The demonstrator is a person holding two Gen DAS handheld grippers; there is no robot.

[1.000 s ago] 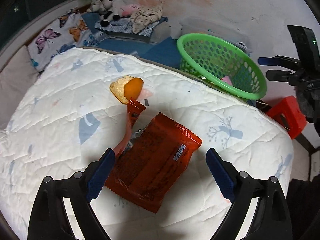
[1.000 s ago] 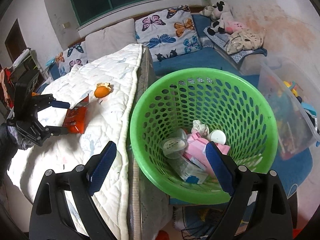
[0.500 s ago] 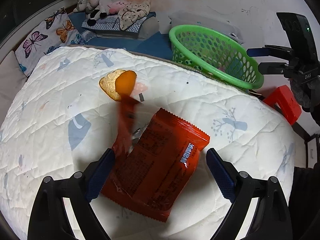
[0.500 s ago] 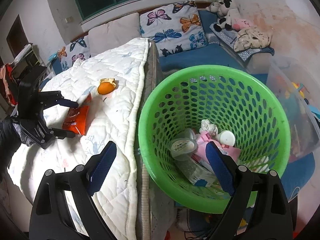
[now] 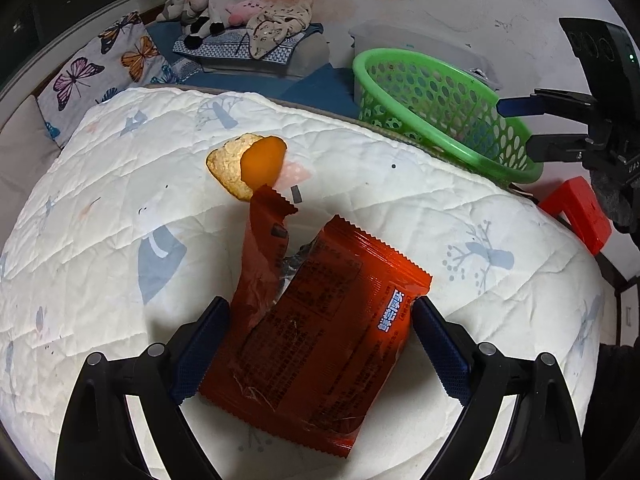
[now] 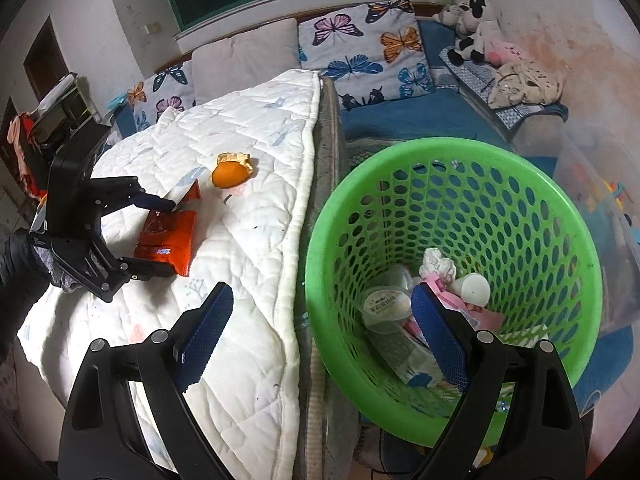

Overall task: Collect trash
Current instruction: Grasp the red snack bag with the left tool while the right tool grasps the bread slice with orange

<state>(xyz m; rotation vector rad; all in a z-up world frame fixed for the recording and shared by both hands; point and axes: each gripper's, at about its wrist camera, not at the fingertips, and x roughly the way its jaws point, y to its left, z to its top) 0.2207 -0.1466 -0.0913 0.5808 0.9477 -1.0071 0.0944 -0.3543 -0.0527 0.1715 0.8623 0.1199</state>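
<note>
My left gripper (image 5: pixel 316 344) is low over the bed (image 5: pixel 100 208), fingers (image 5: pixel 200 350) apart w/ the red wrapper (image 5: pixel 320 340) between them: one finger per side so closing pinches it across its width. Not clamped yet, I judge; the wrapper looks to be resting on the quilt near the bed's middle, torn strip sticking up. Orange peel (image 5: pixel 250 166) lies just beyond it, toward the far edge, next pickup probably. My right gripper (image 6: pixel 320 336) hangs empty, fingers wide, above the green basket (image 6: pixel 520 184), which sits right beside the bed's edge so drops are short. Basket's already got cups & paper in it.
</note>
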